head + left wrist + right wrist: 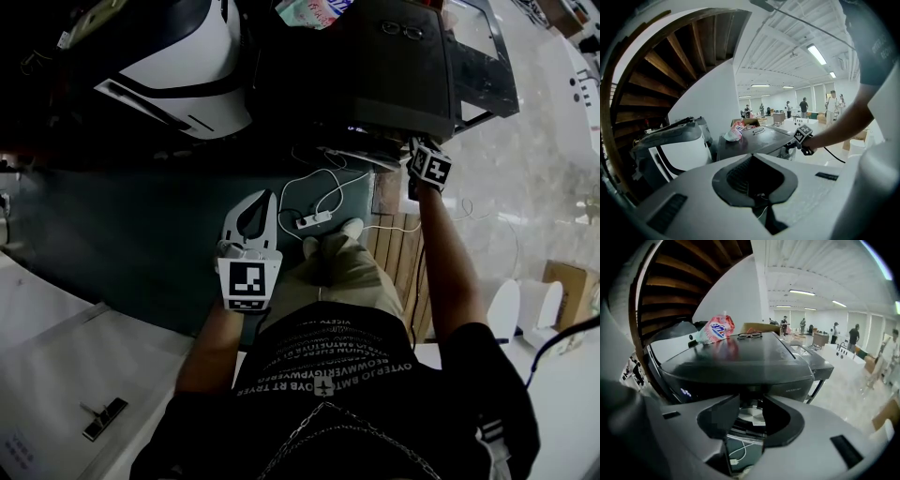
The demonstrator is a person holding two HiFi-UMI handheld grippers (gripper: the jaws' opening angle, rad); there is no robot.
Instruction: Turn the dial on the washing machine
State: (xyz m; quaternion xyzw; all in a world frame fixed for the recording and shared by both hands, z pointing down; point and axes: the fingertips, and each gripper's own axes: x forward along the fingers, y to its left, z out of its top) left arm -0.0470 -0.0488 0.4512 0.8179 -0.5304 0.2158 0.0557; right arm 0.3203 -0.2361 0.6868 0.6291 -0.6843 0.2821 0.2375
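at the far left a white appliance (202,52) stands beside the dark washing machine (384,75), and in front of them the left gripper (264,199) is held low by the person's waist, near a white power strip (314,220) on the floor, its jaws closed together on nothing. further right, a pink pouch (714,329) and a pair of glasses (750,335) lie on the machine's lid. at its front panel the right gripper (751,409) clasps the silver dial (751,418), one pad on each side.

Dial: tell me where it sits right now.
In the right gripper view, the dial sits centre-low on the front of the washer, gripped between the fingers of the right gripper.
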